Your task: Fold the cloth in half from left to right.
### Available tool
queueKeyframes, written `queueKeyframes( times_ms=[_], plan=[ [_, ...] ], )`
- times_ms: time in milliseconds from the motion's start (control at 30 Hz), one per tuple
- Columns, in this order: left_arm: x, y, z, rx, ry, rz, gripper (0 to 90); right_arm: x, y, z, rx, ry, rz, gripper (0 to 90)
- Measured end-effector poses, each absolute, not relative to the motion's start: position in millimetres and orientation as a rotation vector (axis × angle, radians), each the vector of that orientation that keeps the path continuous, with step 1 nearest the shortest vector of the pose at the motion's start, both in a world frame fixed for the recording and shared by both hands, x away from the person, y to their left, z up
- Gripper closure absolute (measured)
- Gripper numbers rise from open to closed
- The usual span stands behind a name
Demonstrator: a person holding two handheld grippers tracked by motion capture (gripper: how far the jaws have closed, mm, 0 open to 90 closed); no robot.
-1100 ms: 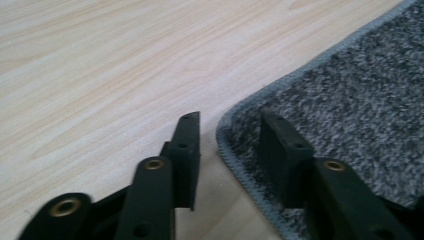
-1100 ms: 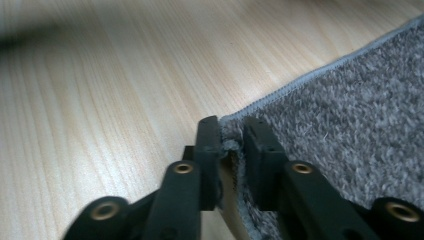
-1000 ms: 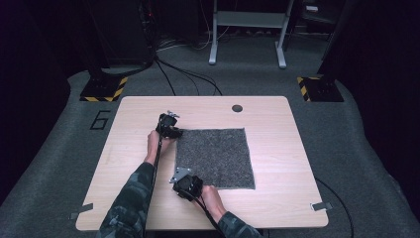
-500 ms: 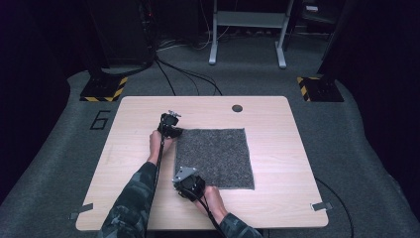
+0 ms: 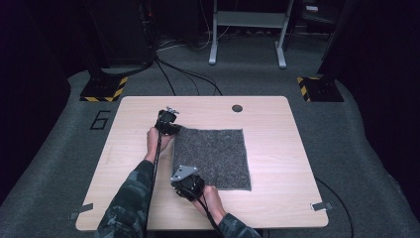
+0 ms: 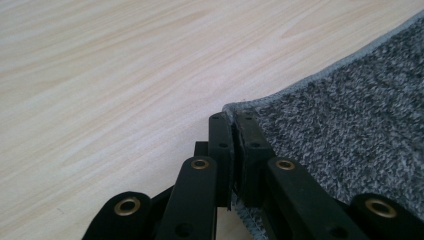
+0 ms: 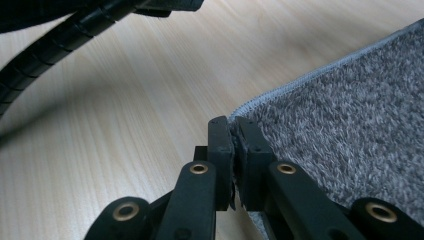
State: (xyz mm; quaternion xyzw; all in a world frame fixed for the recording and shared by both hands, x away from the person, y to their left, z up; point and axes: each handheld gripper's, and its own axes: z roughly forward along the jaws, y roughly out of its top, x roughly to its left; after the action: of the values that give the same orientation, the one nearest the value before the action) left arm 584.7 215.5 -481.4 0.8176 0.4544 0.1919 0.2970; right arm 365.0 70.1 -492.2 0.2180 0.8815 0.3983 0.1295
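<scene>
Grey mat (image 5: 213, 157) lies flat around the middle of the desk (image 5: 277, 163), square to its edges. Left gripper (image 5: 169, 128) is clamped on the mat's far left corner, and its jaws have just been closing with the edge between them. Right gripper (image 5: 190, 186) is pinched on the near left corner, looks like just the hem.

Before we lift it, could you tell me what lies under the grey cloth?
The grey cloth lies flat on the wooden table. Whether anything lies beneath its middle is hidden by the fabric.
</scene>
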Motion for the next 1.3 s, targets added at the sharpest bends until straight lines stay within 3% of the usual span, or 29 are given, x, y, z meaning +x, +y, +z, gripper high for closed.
queueKeyframes(
  times_ms=[1300],
  plan=[
    [579.6,201.7,-400.0,2.253,1.088,0.773,86.6,356.2,66.6,-441.3,0.643,2.391,1.355,86.1]
  ],
)
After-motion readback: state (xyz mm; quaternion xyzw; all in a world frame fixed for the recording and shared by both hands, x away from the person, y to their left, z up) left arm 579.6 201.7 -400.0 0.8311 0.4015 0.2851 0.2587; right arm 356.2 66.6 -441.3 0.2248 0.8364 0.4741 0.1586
